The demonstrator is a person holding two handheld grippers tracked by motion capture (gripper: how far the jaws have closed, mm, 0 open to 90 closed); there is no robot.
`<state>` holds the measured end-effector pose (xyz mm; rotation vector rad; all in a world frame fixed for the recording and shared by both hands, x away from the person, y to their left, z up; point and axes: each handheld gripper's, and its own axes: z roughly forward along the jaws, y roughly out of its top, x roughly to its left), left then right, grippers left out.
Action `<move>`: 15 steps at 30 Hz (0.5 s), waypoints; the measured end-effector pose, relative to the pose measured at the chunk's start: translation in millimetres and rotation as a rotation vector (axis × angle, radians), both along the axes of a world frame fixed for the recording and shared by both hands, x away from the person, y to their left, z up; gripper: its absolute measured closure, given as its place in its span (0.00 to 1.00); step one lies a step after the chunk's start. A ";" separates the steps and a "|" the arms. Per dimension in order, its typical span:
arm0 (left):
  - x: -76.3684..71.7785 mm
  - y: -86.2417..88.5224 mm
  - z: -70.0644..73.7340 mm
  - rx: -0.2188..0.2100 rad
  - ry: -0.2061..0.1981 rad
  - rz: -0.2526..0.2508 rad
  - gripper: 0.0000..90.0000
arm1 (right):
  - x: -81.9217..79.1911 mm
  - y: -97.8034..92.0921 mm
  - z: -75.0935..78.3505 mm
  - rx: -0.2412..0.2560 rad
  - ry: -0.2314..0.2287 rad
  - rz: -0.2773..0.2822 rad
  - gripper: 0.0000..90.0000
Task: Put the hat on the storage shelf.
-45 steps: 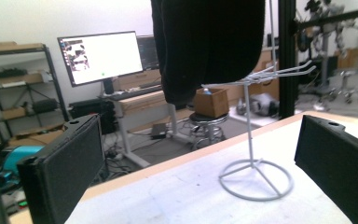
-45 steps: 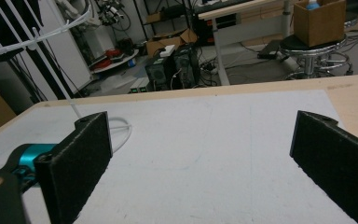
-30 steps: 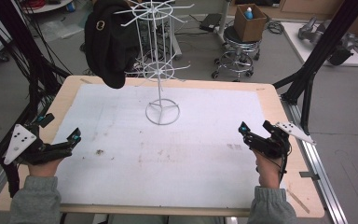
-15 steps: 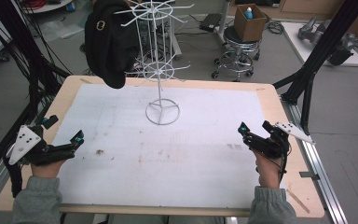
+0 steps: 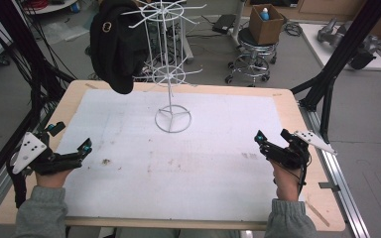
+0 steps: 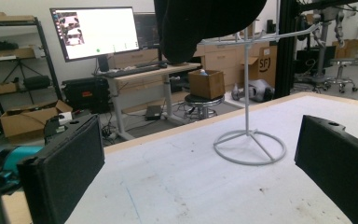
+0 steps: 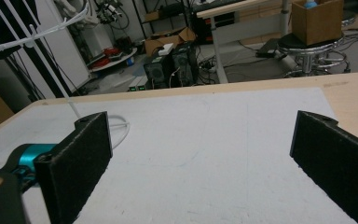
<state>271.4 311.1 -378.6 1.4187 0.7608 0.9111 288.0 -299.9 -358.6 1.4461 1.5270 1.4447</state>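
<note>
White-topped table, cluttered workshop

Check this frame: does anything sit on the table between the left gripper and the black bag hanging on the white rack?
Nothing visible does. The left gripper, jaws open, faces bare white mat up to the rack; the black bag hangs clear above the table.

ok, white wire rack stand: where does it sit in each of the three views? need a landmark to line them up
High view: white wire rack stands at the table's far middle, round base ring on the white mat.
Left gripper view: rack right of centre, between the open jaws, base ring and pole plain.
Right gripper view: rack at the left edge, its ring partly behind the left jaw.
Shared landmark: cardboard box on the stool.
</note>
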 end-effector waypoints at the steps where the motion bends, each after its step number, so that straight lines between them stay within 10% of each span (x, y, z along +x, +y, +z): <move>1: 0.0 -0.2 0.1 0.001 -0.001 -0.005 0.02 | 0.1 0.1 0.0 -0.002 -0.004 0.001 0.05; 15: -1.2 1.8 -0.2 0.007 -0.001 -0.002 0.02 | 2.6 1.8 -0.8 -0.006 0.005 0.003 0.05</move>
